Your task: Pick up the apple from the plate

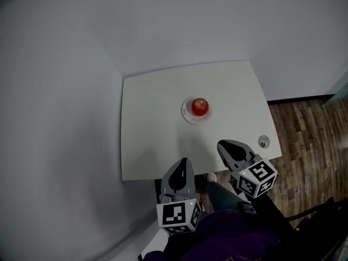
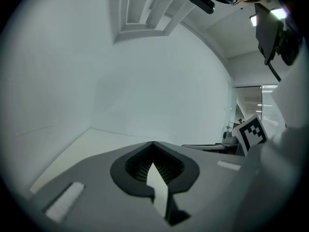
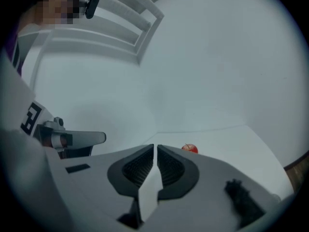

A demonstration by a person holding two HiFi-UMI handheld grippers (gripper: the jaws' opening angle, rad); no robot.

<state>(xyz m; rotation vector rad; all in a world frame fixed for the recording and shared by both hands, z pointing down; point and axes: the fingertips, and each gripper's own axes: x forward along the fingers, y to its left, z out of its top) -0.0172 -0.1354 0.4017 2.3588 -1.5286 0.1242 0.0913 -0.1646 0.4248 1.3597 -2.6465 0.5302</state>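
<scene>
On white table (image 1: 157,118): plate (image 1: 185,113), apple (image 1: 200,106) | grey walls (image 1: 65,91) | wood floor (image 1: 304,140)

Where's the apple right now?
In the head view, the apple sits on the plate near the middle of the white table, ahead of the right hand-held gripper.

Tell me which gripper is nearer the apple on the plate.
Right. In the head view the right gripper is just below-right of the apple, over the table's near edge; the left gripper is farther back, below-left of it.
</scene>
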